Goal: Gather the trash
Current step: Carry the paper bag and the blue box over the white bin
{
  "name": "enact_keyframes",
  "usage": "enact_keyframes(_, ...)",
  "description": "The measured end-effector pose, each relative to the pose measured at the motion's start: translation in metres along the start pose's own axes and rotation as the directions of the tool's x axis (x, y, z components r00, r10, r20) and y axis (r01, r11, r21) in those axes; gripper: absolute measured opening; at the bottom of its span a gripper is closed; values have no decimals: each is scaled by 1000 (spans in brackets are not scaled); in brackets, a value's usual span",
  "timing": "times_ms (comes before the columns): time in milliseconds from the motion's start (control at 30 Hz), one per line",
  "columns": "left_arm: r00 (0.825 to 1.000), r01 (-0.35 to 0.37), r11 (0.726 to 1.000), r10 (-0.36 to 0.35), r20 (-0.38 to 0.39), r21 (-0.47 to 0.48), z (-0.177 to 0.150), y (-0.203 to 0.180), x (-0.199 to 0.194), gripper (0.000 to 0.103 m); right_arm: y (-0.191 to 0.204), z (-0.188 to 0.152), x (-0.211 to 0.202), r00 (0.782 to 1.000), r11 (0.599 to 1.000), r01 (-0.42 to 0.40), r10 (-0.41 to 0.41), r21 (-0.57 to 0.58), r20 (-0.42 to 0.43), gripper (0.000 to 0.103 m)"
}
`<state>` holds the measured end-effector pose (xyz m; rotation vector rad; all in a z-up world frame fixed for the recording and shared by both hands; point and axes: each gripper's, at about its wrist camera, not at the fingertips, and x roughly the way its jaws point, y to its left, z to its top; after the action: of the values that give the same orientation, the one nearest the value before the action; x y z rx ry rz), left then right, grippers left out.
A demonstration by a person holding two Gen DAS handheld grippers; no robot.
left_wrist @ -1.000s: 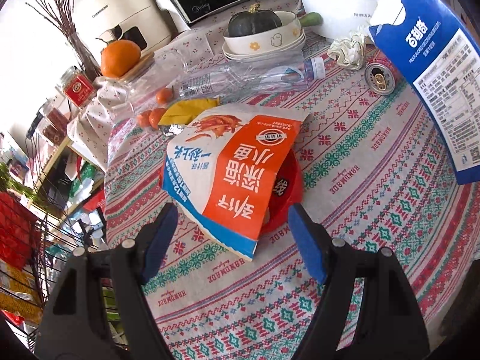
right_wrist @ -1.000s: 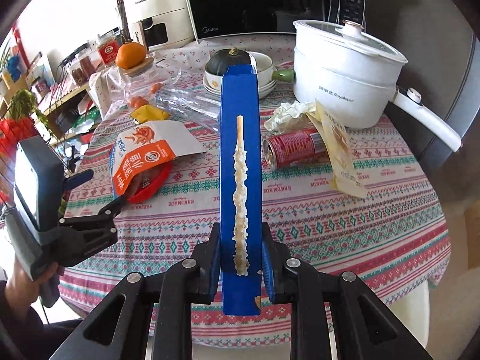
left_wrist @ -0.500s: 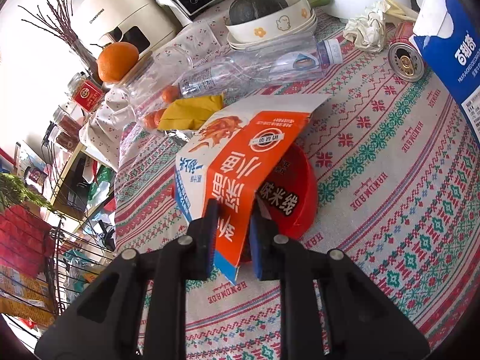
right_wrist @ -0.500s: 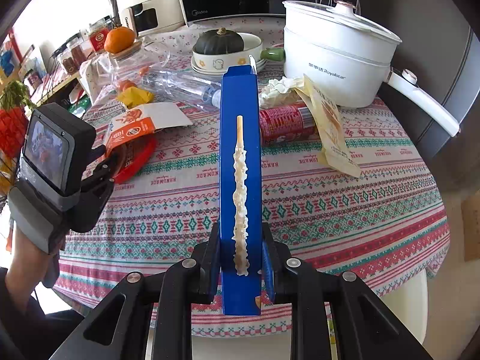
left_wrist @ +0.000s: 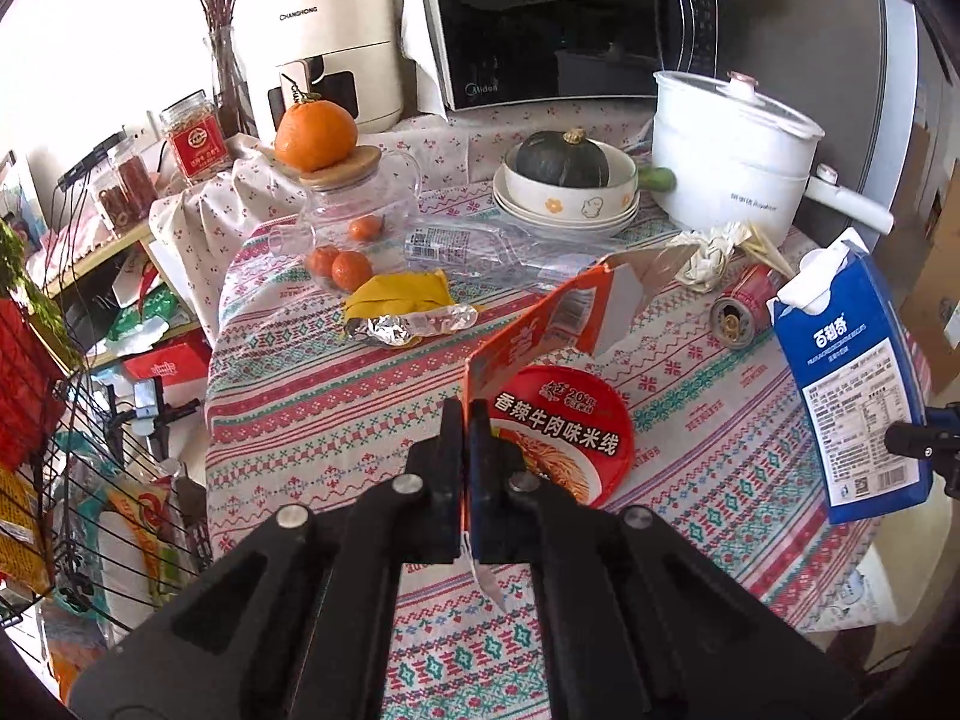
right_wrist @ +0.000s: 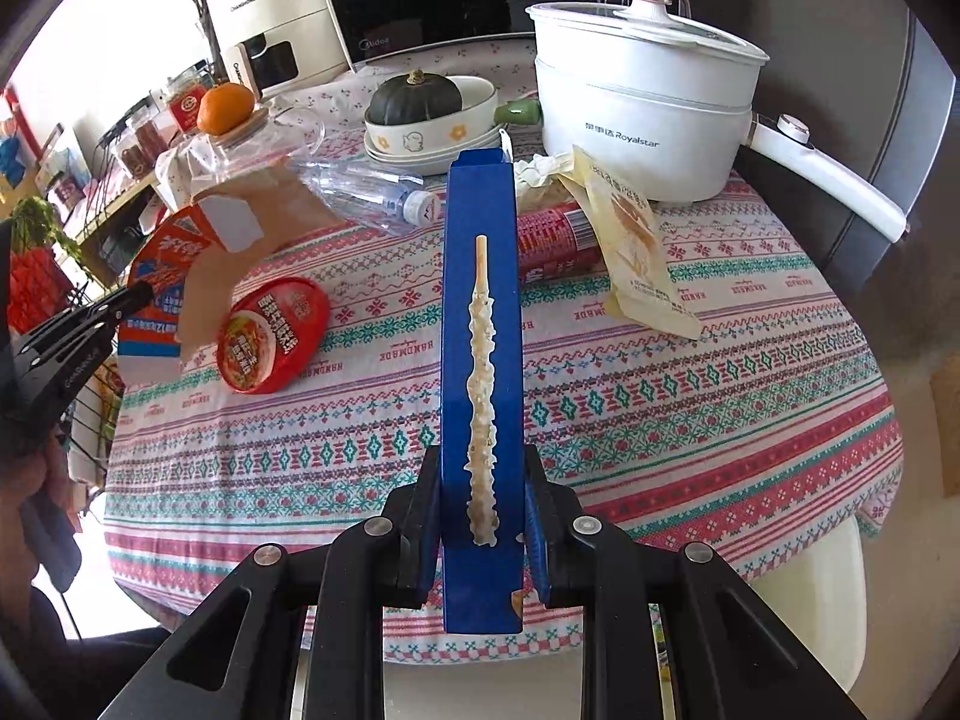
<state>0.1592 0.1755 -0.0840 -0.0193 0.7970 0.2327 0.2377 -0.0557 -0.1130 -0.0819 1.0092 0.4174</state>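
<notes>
Risk sits at our left gripper [left_wrist: 467,420], clamped on one edge of the orange packet [left_wrist: 540,324], which could slip toward the red bowl lid [left_wrist: 561,435]; our right gripper [right_wrist: 480,531] grips the blue carton [right_wrist: 480,312].

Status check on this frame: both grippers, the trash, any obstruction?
Left gripper just closed, shut on orange wrapper, clear of red lid. Right gripper shut on blue carton. Nothing blocking.
</notes>
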Motion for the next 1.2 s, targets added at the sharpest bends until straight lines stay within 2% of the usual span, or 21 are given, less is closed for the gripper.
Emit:
enact_keyframes(167, 995, 97, 990, -97, 12, -100, -6, 14, -19, 2, -1, -5, -21, 999, 1000, -12, 12, -10, 33, 24)
enact_keyframes(400, 977, 210, 967, -202, 68, -145, -13, 15, -52, 2, -9, -19, -53, 996, 1000, -28, 28, 2, 80, 24)
enact_keyframes(800, 933, 353, 935, -349, 82, -39, -31, -41, -89, 2, -43, -57, -95, 993, 998, -3, -5, 60, 121, 24)
enact_keyframes(967, 920, 386, 922, -386, 74, 5, -45, -70, -102, 2, -64, -76, -107, 992, 995, 15, -28, 99, 126, 24)
enact_keyframes(1200, 892, 451, 892, -452, 14, 26, -78, -120, -104, 2, -101, -108, -117, 993, 988, 49, -65, 144, 103, 24)
